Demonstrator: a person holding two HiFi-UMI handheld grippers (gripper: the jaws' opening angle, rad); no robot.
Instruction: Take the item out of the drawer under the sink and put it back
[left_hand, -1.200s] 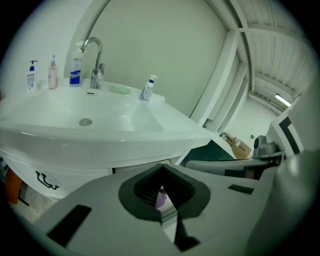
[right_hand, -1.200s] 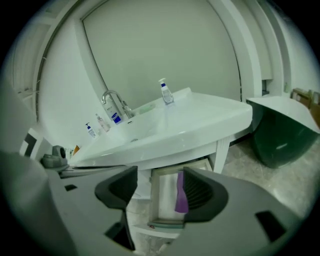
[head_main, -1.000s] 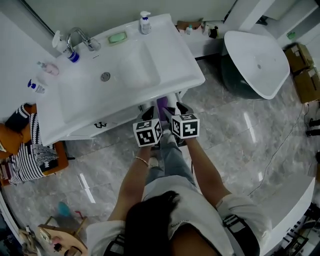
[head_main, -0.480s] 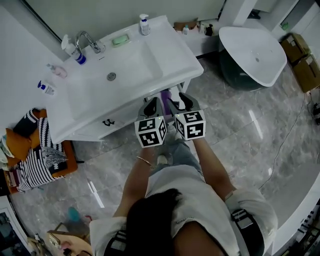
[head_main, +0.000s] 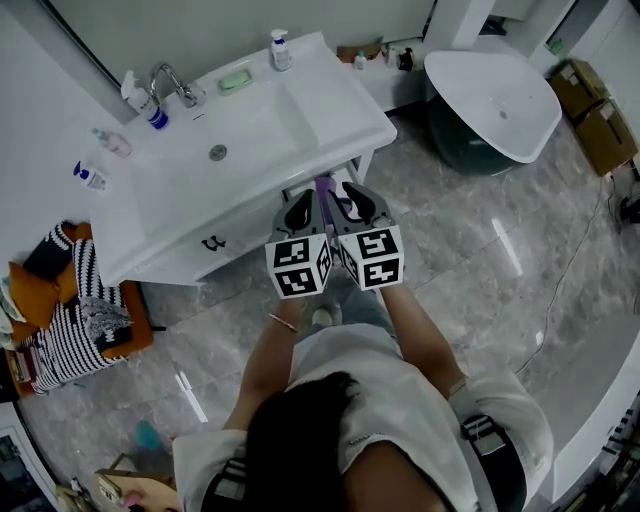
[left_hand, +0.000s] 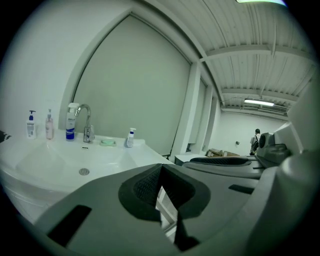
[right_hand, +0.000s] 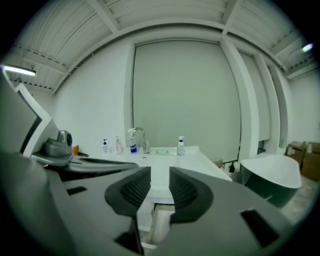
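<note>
Head view is looking steeply down on a white ceramic sink (head_main: 340, 115) carrying a chrome faucet (head_main: 170, 80) and a green soap dish (head_main: 235, 79) along its back edge. The sink is standing on a glossy grey marble floor (head_main: 470, 255), and a white oval bathtub (head_main: 490, 100) is sitting to the right of the sink. A narrow purple item (head_main: 323, 186) is showing just in front of the sink's front edge, between the left hand-held gripper (head_main: 299, 208) and the right hand-held gripper (head_main: 356, 200), near their tips. The left one's jaws are meeting at the tips. The right one's jaws have just been closing and are standing narrowly apart, with nothing between them.
</note>
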